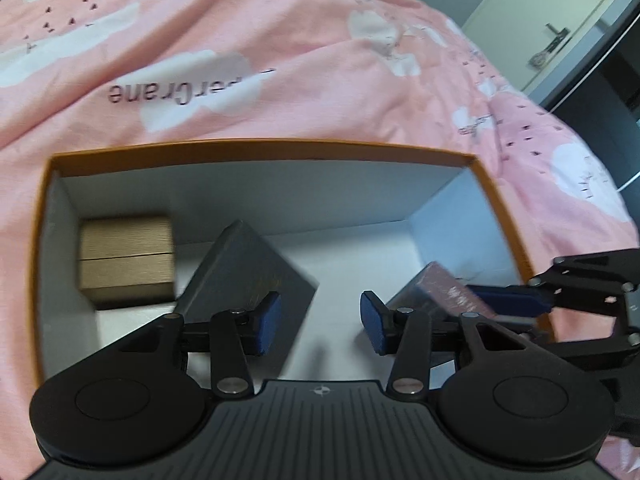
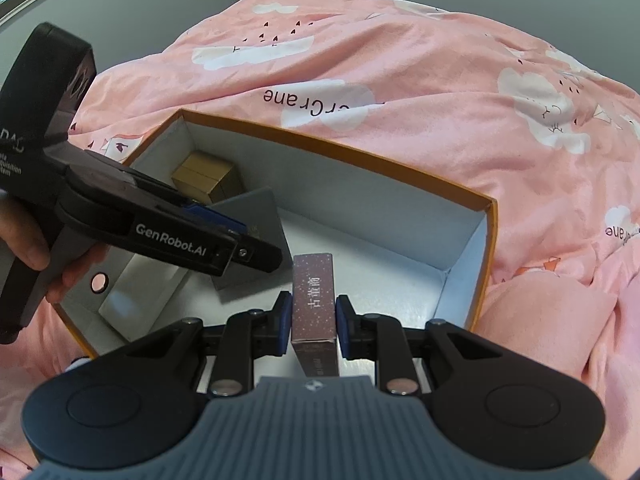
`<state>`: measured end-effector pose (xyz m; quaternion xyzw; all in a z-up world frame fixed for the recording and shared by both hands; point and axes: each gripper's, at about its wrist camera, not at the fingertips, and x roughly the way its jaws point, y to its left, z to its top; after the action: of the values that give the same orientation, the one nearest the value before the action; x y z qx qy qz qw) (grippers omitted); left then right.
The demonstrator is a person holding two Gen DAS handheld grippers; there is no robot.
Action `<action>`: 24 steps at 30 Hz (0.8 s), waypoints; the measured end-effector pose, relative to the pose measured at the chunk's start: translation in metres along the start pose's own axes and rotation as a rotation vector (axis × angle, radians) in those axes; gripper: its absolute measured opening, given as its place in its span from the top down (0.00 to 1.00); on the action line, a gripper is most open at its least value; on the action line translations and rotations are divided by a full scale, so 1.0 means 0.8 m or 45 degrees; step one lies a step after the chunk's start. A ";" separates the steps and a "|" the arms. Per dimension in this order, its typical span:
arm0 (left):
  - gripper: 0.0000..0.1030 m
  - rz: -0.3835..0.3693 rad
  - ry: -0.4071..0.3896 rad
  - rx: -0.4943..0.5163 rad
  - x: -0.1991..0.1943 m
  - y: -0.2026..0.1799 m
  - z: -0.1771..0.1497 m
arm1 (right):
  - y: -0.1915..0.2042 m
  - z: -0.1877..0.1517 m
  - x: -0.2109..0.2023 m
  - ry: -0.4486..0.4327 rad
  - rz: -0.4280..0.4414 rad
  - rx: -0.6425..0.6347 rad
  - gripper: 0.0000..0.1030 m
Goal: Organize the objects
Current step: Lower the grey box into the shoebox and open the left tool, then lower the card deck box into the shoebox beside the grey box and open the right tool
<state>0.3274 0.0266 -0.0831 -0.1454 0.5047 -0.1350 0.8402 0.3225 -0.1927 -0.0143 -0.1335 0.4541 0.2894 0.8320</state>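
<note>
Right tool (image 2: 310, 322) pinches a slim mauve carton (image 2: 314, 308) across its narrow sides, both blue pads (image 2: 285, 320) flat against it, so the carton stands on end over the floor of the open orange-rimmed box (image 2: 490, 232). Holding it by the narrow faces leaves its base free to be set down, and it hangs over bare white floor in the right part of the box, apart from what is already inside.

Left tool (image 1: 320, 322) has its jaws partly spread with nothing between them; the near edge of a flat grey box (image 1: 248, 268) lies just under its left pad. That grey box lies near the middle, tilted with one side raised, apparently leaning rather than flat. A small tan box (image 1: 126, 260) sits squarely in the far left corner, tucked against the wall, which saves room for the rest.

The big box rests on a bed with a pink cloud-print duvet (image 2: 400, 80). A person's hand (image 2: 28, 248) grips the left tool's handle.
</note>
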 end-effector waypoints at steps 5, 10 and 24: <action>0.51 0.045 0.057 0.064 -0.005 0.002 -0.002 | 0.001 0.007 0.008 0.001 0.030 0.005 0.77; 0.41 0.099 0.162 0.201 -0.009 -0.009 -0.015 | 0.001 0.013 0.015 0.006 0.043 0.013 0.77; 0.43 0.370 0.176 0.528 0.011 -0.019 -0.027 | -0.008 0.023 0.024 0.008 0.012 0.001 0.77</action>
<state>0.3110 0.0068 -0.0942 0.1137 0.5379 -0.1230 0.8262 0.3473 -0.1817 -0.0205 -0.1319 0.4574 0.2926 0.8293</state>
